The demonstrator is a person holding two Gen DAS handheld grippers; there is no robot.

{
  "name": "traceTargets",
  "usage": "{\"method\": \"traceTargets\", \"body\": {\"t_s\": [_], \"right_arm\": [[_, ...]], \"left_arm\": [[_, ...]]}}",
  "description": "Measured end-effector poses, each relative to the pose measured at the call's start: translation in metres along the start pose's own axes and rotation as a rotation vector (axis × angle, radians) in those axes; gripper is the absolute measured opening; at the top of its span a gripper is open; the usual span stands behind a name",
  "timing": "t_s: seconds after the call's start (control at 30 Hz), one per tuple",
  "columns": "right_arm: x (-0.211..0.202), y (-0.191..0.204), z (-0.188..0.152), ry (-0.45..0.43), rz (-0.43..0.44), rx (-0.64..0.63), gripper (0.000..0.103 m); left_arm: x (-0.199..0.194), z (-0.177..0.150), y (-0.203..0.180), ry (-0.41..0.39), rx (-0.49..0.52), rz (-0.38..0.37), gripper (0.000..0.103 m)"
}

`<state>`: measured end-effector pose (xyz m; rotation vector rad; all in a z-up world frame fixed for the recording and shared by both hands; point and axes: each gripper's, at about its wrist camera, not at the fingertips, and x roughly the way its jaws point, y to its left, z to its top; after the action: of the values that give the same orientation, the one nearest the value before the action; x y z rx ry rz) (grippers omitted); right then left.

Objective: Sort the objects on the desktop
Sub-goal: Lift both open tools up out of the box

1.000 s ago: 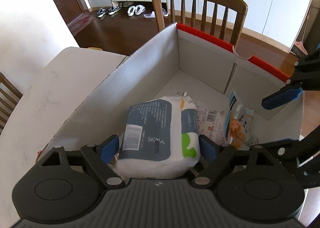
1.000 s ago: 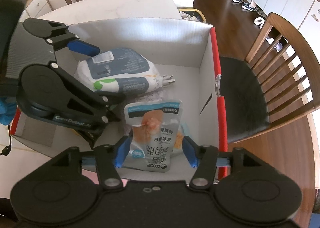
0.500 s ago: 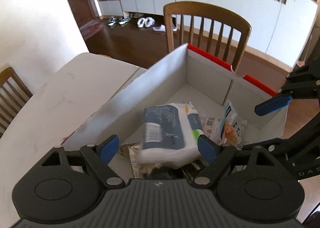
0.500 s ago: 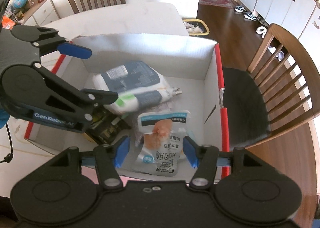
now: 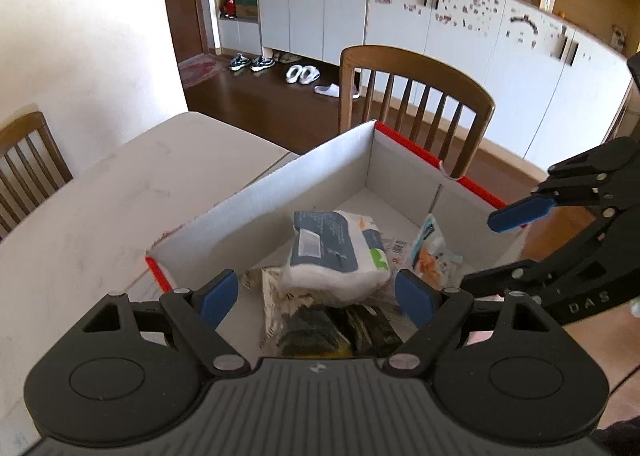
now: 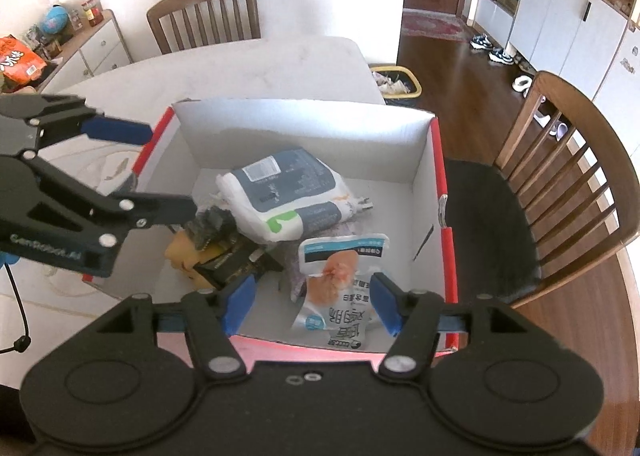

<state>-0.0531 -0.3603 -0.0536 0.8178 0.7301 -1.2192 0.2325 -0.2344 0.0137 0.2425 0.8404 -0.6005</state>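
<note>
Two grippers, left gripper (image 5: 316,294) and right gripper (image 6: 312,304), hover with fingers spread wide and empty above the cardboard box (image 6: 304,115), where the tissue pack (image 6: 284,191) and snack pouch (image 6: 340,288) lie sorted.

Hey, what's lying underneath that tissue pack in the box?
The tissue pack rests on a dark packet and a crumpled wrapper, both poking out at its near end. Whatever else it covers is hidden.

The box (image 6: 424,151) sits on the table (image 6: 248,67). In the box, the tissue pack (image 6: 286,191) lies atop other packets, the snack pouch (image 6: 340,284) beside it; a chair (image 6: 560,175) stands beside the box.
</note>
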Motion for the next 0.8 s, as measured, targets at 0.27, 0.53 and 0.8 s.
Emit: {"method": "traceTargets", "body": {"t_s": [0.27,0.53,0.8], "right_arm": [[-0.014,0.009,-0.006,-0.048,0.019,-0.002,0.068],[-0.029,0.020,-0.015,-0.154,0.050,-0.004,0.077],[-0.039,0.028,-0.025,-0.228,0.075,0.017,0.098]], "left_arm": [[-0.027,-0.019,0.008,-0.036,-0.093,-0.012,0.101],[-0.048,-0.035,0.019,-0.062,-0.174,0.017,0.103],[-0.057,-0.048,0.016,-0.038,-0.185,0.056,0.103]]}}
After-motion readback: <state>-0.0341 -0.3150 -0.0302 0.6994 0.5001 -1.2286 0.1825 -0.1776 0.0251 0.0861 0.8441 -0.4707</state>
